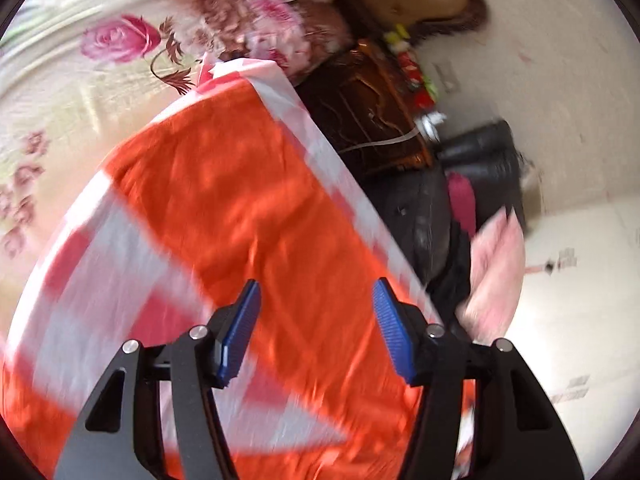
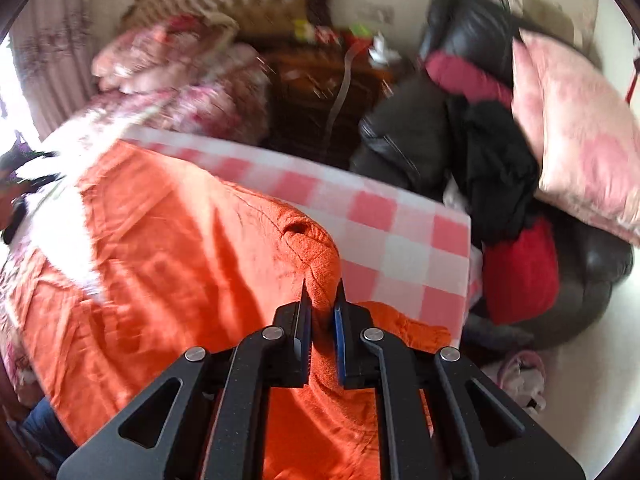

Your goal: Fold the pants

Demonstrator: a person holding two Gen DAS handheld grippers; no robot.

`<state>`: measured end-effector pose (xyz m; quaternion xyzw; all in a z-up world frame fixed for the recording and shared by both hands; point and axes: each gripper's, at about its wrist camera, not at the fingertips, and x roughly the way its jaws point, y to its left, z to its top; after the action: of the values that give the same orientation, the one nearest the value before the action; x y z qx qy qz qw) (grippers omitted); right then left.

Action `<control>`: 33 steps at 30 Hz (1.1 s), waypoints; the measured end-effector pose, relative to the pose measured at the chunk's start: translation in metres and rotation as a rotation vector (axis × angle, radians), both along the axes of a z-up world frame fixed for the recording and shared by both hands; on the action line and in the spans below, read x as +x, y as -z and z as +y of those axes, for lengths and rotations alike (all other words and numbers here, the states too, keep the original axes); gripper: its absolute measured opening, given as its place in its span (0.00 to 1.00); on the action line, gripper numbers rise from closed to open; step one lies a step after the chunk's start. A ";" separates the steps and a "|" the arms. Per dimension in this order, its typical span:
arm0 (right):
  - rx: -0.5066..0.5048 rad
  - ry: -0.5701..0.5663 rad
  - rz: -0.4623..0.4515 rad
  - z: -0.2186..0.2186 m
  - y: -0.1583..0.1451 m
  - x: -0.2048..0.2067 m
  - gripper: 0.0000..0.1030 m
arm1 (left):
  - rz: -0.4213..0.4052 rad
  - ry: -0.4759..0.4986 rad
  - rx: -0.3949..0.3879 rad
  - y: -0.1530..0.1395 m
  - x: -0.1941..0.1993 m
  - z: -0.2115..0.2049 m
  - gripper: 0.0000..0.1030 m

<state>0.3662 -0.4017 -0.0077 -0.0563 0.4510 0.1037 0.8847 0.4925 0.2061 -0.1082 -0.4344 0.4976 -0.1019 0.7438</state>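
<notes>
Orange pants [image 1: 248,216] lie spread on a pink-and-white checked cloth [image 1: 100,264] over the bed. My left gripper [image 1: 316,296] is open above the orange fabric, holding nothing. In the right wrist view the orange pants [image 2: 160,264] fill the lower left, with a raised fold near the middle. My right gripper [image 2: 322,284] is shut on that fold of the pants, the fabric pinched between its blue pads. The checked cloth [image 2: 400,248] shows beyond it.
A floral bedspread [image 1: 100,92] lies to the far left. A dark wooden nightstand [image 1: 368,116] stands past the bed edge. A black leather chair [image 2: 472,92] holds dark clothes, a red garment [image 2: 520,276] and a pink pillow [image 2: 576,136]. White floor [image 1: 580,280] is to the right.
</notes>
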 end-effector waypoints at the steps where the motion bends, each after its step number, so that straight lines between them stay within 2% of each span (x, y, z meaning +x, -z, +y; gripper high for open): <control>1: 0.007 -0.017 -0.021 0.005 -0.008 -0.015 0.09 | 0.020 -0.011 -0.008 0.007 0.020 0.004 0.56; 7: 0.027 -0.114 -0.124 0.037 -0.044 -0.084 0.09 | 0.107 -0.070 -0.104 0.052 0.086 0.008 0.52; 12: 0.054 -0.180 -0.188 0.048 -0.058 -0.133 0.09 | 0.148 -0.061 -0.077 0.067 0.105 -0.004 0.52; 14: 0.059 -0.197 -0.199 0.050 -0.060 -0.145 0.09 | 0.189 -0.042 -0.062 0.076 0.110 -0.009 0.43; 16: 0.068 -0.196 -0.203 0.047 -0.059 -0.152 0.09 | 0.195 -0.033 -0.040 0.080 0.113 -0.008 0.20; 18: 0.081 -0.187 -0.198 0.043 -0.057 -0.159 0.09 | 0.194 -0.024 -0.038 0.081 0.114 -0.007 0.13; 19: 0.087 -0.185 -0.198 0.041 -0.055 -0.161 0.09 | 0.191 -0.015 -0.039 0.081 0.114 -0.006 0.01; 20: 0.087 -0.182 -0.200 0.039 -0.054 -0.164 0.09 | 0.185 -0.009 -0.029 0.077 0.112 -0.005 0.01; 22: 0.062 -0.168 -0.206 0.036 -0.051 -0.167 0.09 | 0.158 -0.009 -0.039 0.067 0.104 0.000 0.01; 25: 0.012 -0.147 -0.206 0.029 -0.045 -0.164 0.09 | 0.083 -0.022 -0.056 0.033 0.080 0.015 0.01; 27: -0.019 -0.142 -0.213 0.027 -0.043 -0.163 0.09 | 0.018 -0.041 -0.083 0.001 0.049 0.031 0.01; 30: -0.050 -0.145 -0.243 0.029 -0.044 -0.171 0.09 | -0.084 -0.065 -0.106 -0.041 -0.010 0.054 0.01; 33: -0.054 -0.139 -0.267 0.028 -0.041 -0.190 0.09 | -0.194 -0.094 -0.117 -0.069 -0.107 0.080 0.01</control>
<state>0.1766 -0.3738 0.0336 -0.1242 0.3271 0.1441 0.9256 0.3856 0.2860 -0.0394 -0.4879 0.3954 -0.1371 0.7660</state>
